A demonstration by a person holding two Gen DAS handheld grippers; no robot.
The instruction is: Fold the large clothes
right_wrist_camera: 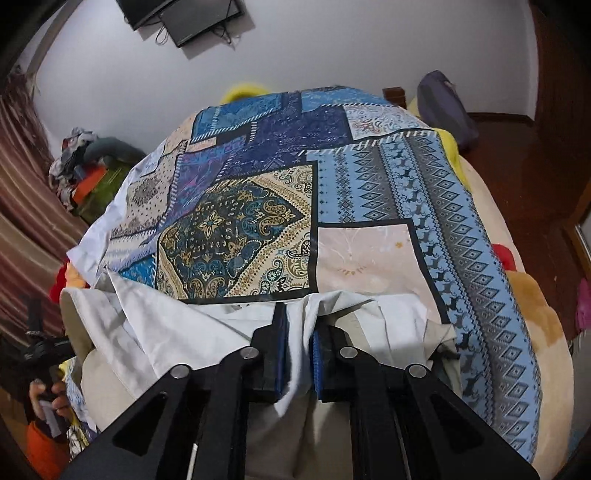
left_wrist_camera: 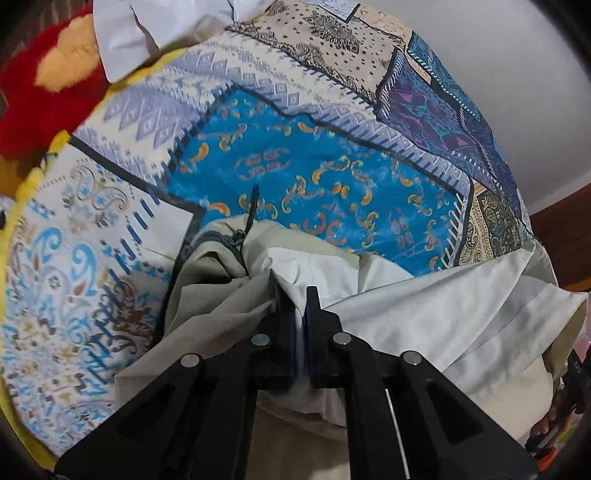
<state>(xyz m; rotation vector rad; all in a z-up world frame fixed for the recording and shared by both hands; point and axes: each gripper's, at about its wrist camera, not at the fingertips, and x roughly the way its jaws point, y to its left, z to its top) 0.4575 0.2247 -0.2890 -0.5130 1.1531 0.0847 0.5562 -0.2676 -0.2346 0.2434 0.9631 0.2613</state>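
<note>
A pale beige-and-white garment lies bunched at the near edge of a bed covered by a blue patchwork sheet. A dark drawstring runs from its gathered edge. My left gripper is shut on a fold of the garment. In the right wrist view the same garment stretches across the near edge of the patchwork sheet. My right gripper is shut on a white fold of it. Cloth hangs below both grippers.
A red and orange plush blanket and white cloth lie at the bed's far left. A clothes pile sits left of the bed, a grey pillow at the far right. The person's other hand shows low left.
</note>
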